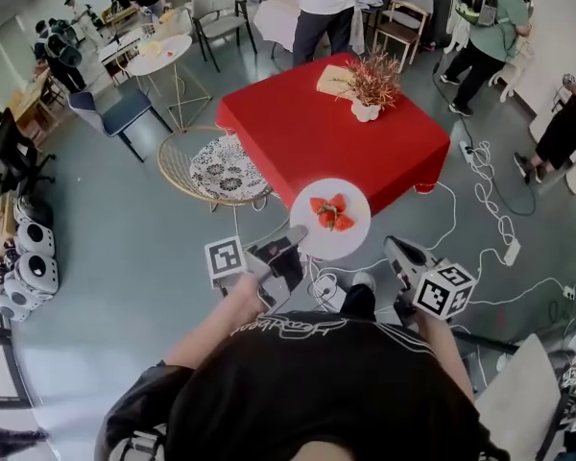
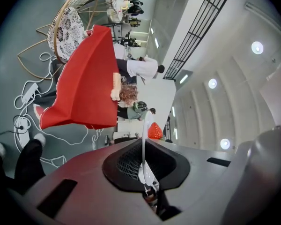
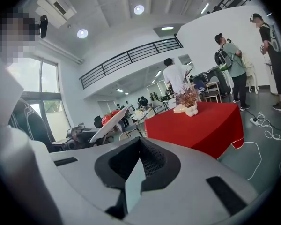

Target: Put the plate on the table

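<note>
Left tongs [image 1: 290, 245] grip the plate [image 1: 350, 243] by its near rim; right tongs [image 1: 400, 254] are closed together, empty. We find the plate aloft over the table's [image 1: 307, 133] near edge, the table straight ahead of the left hand.

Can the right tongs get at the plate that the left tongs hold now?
Probably yes. The plate hangs in the air near the table, gripped at its left rim by the left tongs; the right tongs are empty, close beside it, with nothing between.
</note>
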Motion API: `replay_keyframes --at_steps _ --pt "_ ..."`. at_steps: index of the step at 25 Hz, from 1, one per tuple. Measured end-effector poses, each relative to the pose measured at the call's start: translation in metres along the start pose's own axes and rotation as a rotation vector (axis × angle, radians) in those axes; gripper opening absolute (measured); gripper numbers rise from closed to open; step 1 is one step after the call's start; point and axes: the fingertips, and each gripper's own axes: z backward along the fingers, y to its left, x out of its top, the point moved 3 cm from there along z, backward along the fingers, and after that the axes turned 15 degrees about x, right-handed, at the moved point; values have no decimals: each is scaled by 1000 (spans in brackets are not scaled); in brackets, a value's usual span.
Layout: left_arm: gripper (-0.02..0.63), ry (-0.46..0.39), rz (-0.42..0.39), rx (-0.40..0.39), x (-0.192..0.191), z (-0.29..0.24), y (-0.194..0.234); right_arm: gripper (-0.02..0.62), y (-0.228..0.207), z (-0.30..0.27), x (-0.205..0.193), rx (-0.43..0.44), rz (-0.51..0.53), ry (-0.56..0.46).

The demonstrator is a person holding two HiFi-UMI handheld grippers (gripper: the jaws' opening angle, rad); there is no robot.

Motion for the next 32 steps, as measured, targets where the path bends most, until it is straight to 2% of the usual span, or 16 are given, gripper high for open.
replay_keyframes --at_steps 8,15,22,26,32 --pt "15 -91 32 36 39 -27 6 8 -57 -30 31 49 -4 19" --pt "15 -183 65 74 73 -76 9 8 -133 -66 60 131 -35 100" --pt "15 -277 75 88 91 -102 4 8 -175 -92 90 215 -21 124" --pt "15 -305 77 86 105 -136 -6 8 -211 -102 112 241 -26 142" --pt "15 -327 85 98 117 -165 -9 8 -246 -110 123 262 -48 136"
